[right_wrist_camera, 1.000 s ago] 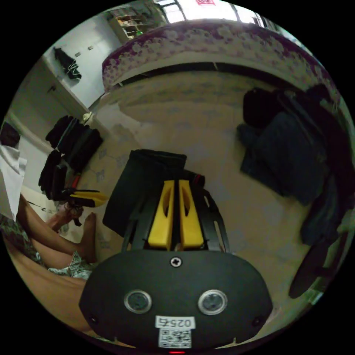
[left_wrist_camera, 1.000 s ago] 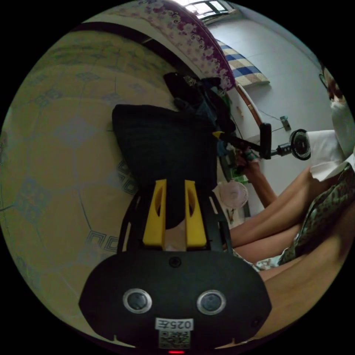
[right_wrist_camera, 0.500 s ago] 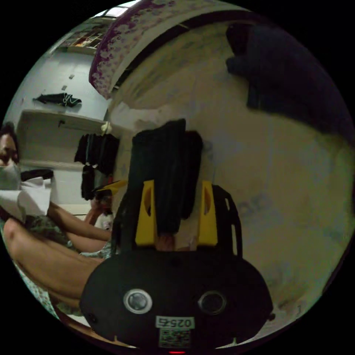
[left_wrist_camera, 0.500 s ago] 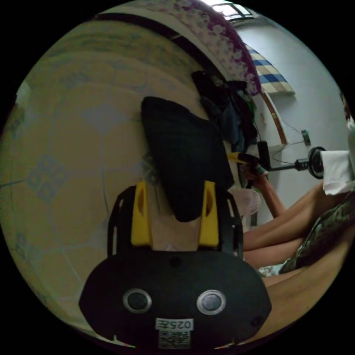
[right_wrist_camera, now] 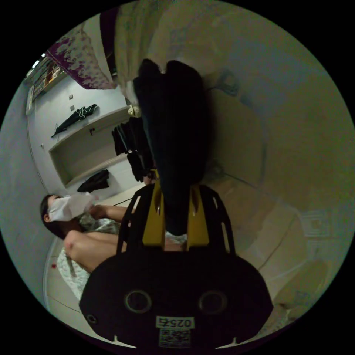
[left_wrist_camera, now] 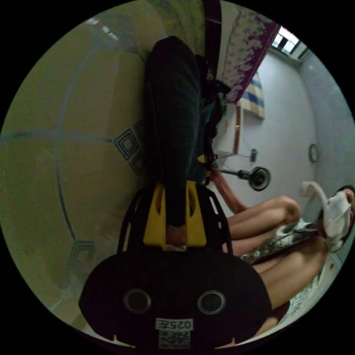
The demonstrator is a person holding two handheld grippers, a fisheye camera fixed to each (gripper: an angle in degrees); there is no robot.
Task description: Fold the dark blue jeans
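In the left gripper view, a pile of dark clothes point(left_wrist_camera: 212, 100) lies at 1 o'clock of the folded dark blue jeans point(left_wrist_camera: 173, 122), on the yellow patterned bed point(left_wrist_camera: 74, 148). A small fan point(left_wrist_camera: 259, 178) stands at 3 o'clock, near the seated person point(left_wrist_camera: 288, 240). The left hand-held gripper point(left_wrist_camera: 174, 192) has both yellow jaws clamped on the jeans' edge. In the right gripper view, the right hand-held gripper point(right_wrist_camera: 176, 196) likewise pinches the jeans point(right_wrist_camera: 173, 148), with hanging clothes point(right_wrist_camera: 129, 148) at 10 o'clock.

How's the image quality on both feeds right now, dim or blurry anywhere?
Left gripper view: dim, the jeans nearly black between the left gripper jaws, brightest at the window. Right gripper view: darker, jeans a featureless mass, fisheye bending the mat pattern.
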